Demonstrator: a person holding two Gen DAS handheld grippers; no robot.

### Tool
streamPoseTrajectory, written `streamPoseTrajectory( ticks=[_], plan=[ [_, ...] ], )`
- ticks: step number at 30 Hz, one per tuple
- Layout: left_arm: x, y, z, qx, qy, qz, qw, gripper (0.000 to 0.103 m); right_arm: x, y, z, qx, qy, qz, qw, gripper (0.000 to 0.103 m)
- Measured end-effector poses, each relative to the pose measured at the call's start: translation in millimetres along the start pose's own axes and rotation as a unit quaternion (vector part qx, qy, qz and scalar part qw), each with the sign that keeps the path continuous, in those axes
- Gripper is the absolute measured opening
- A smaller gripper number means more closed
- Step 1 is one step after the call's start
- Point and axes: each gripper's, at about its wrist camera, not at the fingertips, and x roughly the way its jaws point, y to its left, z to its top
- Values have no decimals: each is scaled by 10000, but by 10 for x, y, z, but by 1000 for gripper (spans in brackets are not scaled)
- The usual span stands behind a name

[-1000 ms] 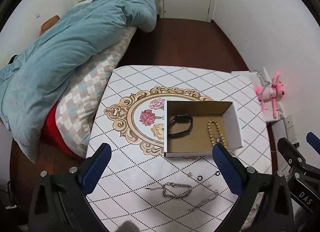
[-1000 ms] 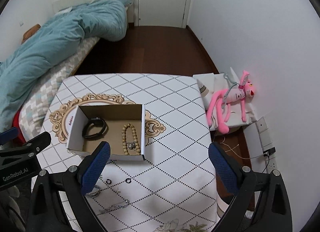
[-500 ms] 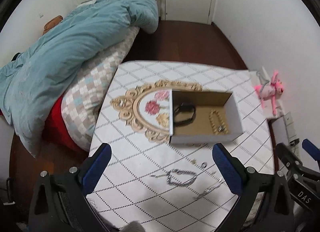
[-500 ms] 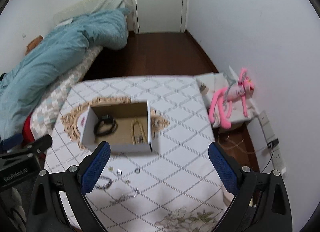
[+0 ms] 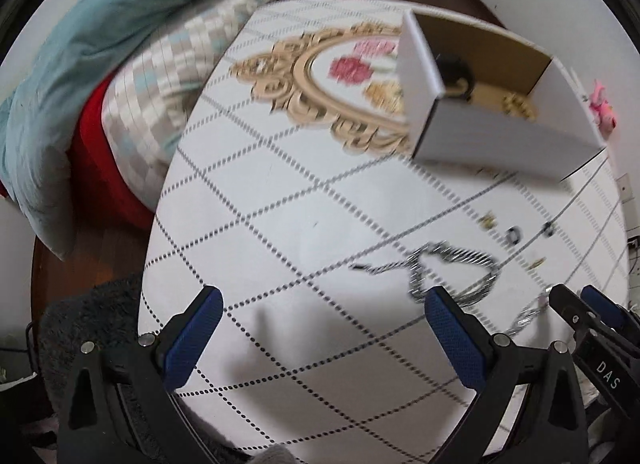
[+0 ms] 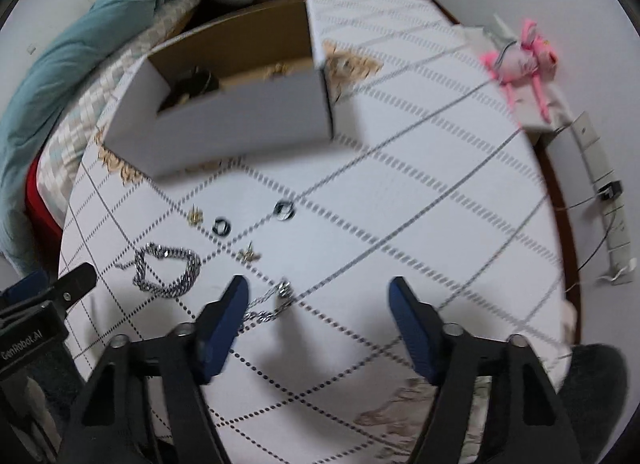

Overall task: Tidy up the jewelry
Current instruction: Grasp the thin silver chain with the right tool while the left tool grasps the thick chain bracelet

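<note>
Two blue-padded grippers hang low over the table, both with jaws spread wide and holding nothing: the left gripper (image 5: 320, 334) above bare cloth, the right gripper (image 6: 318, 320) a little beyond. Just ahead of the right gripper's left finger lies a thin silver chain (image 6: 272, 304), partly hidden by that finger; beside it, towards the left gripper, sits a heavier silver curb-link bracelet (image 6: 168, 270) in a loose loop. Farther out are two small dark rings (image 6: 222, 225), (image 6: 284, 209) and two tiny gold studs (image 6: 195, 217), (image 6: 249, 254), all apart from each other. Beyond them stands the white cardboard box with a brown inside (image 6: 240, 120), already containing a black band (image 6: 192, 84) and wooden beads (image 5: 518, 106). The chains look limp and slippery, likely to slump and trail, so pinching across a bunched section seems safest; rings and studs are light, hard and apt to skid or flick away. Open white diamond-patterned tablecloth (image 6: 420, 224) to the right gives ample room, though the table's rounded edge is near the grippers, and the box wall must be cleared from above.
</note>
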Motion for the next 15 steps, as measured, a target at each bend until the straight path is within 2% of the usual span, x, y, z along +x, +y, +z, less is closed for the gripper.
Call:
streamPoseTrajectory(
  ticks=[1,3,6,7,8,11,15],
  plan=[
    [44,16,-24,-8,48,18,10000,103,41,32,-28,-5,37,51,10000,56],
    [110,45,-62,-41,128,20,9999,103,64,114,-70,-129,-73,-46,9999,49],
    [181,76,-101,-100,239,4,9997,103,81,217,-123,-278,-230,-378,9986,42],
    [196,77,-113,-112,267,1,9996,103,89,254,-139,-366,-283,-500,9977,30],
    [204,74,-121,-115,269,-12,9996,103,82,281,-140,-405,-335,-477,9975,12],
    [201,58,-125,-104,255,-59,9996,103,88,315,-165,-499,-337,-474,9971,7],
    [124,-32,-121,61,80,-154,9998,102,23,153,-174,-278,-311,-280,9987,5]
  ],
)
